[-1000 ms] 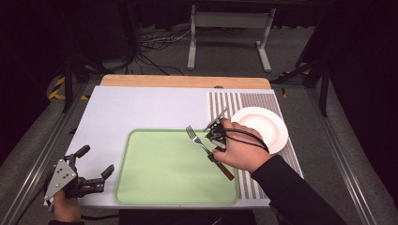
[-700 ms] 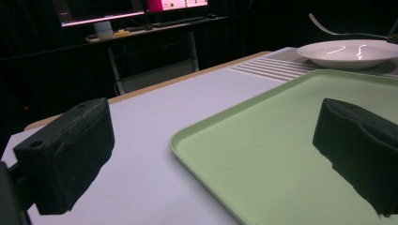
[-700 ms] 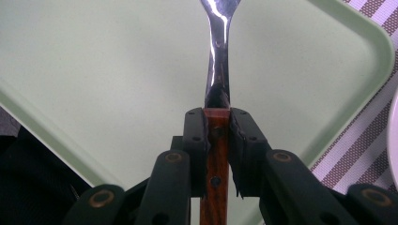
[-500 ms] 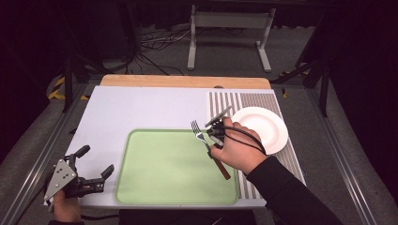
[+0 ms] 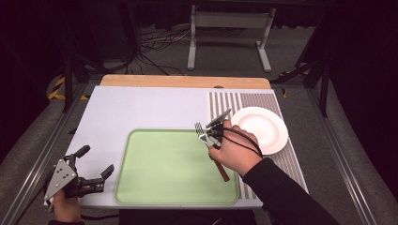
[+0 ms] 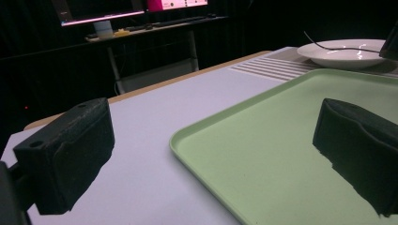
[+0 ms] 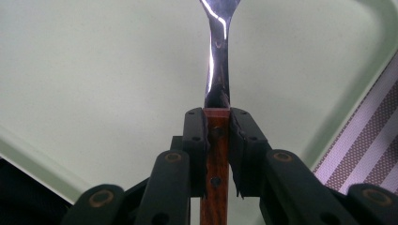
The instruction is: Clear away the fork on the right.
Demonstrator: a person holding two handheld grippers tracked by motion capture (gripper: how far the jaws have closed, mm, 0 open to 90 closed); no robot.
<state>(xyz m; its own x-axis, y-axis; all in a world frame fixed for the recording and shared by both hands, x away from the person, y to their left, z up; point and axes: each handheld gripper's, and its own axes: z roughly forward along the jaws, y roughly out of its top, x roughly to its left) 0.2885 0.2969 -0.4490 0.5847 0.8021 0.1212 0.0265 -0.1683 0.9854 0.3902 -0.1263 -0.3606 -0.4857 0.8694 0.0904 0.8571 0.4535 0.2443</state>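
In the high view the right claw (image 5: 212, 132) sits right of the frame's centre, at the right edge of the green tray (image 5: 173, 197), with the person's right hand (image 5: 237, 153) wrapped around it. It is clamped on a fork (image 5: 202, 132) with a wooden handle: the tines point toward the upper left of the frame over the tray's upper right corner, and the brown handle end pokes out below the hand near the tray's right rim. The right gripper view shows the grip closely: both black jaws press the sides of the wooden handle (image 7: 216, 159) just below where the metal neck begins, and the shiny neck runs up to the top of the frame above the pale green tray (image 7: 94, 70). A striped mat (image 7: 366, 154) shows at the right edge there.

A white plate (image 5: 261, 129) rests on the striped mat (image 5: 244, 101) right of the claw, near it but apart.

The left claw (image 5: 96, 165) is at the lower left of the high view, over the white surface (image 5: 141, 108) just beside the tray's left edge, held by the left hand (image 5: 65, 208). Its jaws stand wide apart and grip nothing; in the left gripper view one pad sits over the surface (image 6: 155, 122) and the other over the tray (image 6: 263, 140), with the plate (image 6: 347, 51) at the upper right
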